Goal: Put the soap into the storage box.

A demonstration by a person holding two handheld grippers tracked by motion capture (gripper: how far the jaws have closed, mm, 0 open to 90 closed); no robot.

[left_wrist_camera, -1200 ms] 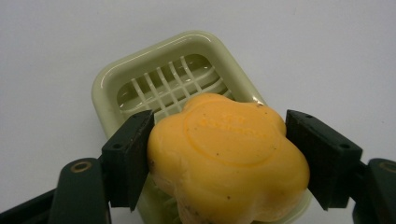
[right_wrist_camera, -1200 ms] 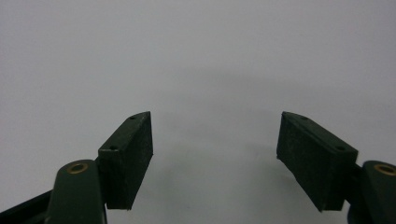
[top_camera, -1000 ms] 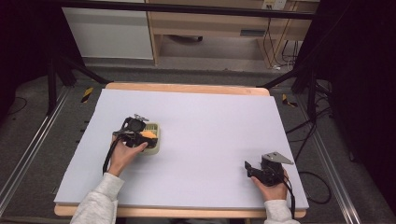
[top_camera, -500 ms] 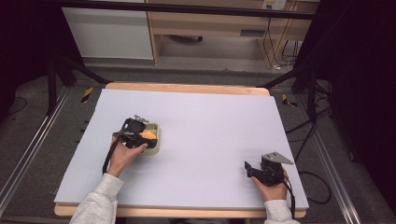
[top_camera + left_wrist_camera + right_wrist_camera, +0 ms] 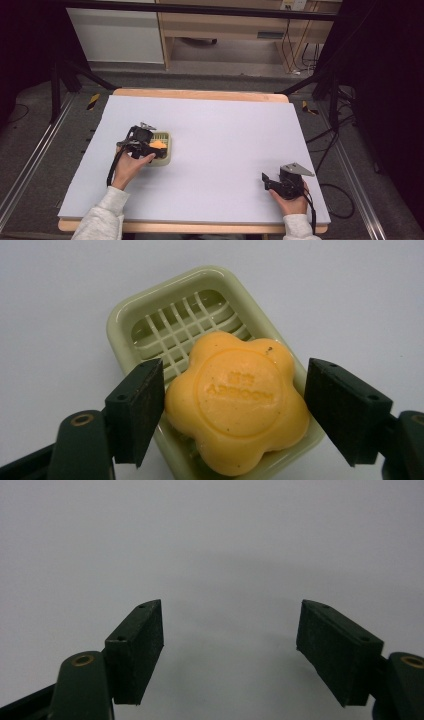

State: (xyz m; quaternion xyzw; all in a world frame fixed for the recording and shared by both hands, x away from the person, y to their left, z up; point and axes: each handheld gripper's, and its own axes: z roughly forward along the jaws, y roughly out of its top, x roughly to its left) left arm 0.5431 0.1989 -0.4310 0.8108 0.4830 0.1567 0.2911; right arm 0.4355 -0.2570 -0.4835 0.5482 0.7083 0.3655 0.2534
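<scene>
No shift since prior frame — L gripper [image 5: 234, 405] agape round soap [image 5: 236, 403] in dish [image 5: 131, 322], R gripper [image 5: 230, 650] agape.

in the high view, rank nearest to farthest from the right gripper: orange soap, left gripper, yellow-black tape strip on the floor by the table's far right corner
1. Orange soap, in the green dish to the left of the right gripper.
2. Left gripper, over the dish; too close to the soap to rank apart.
3. Tape strip, beyond the far right corner; close to these too.
</scene>
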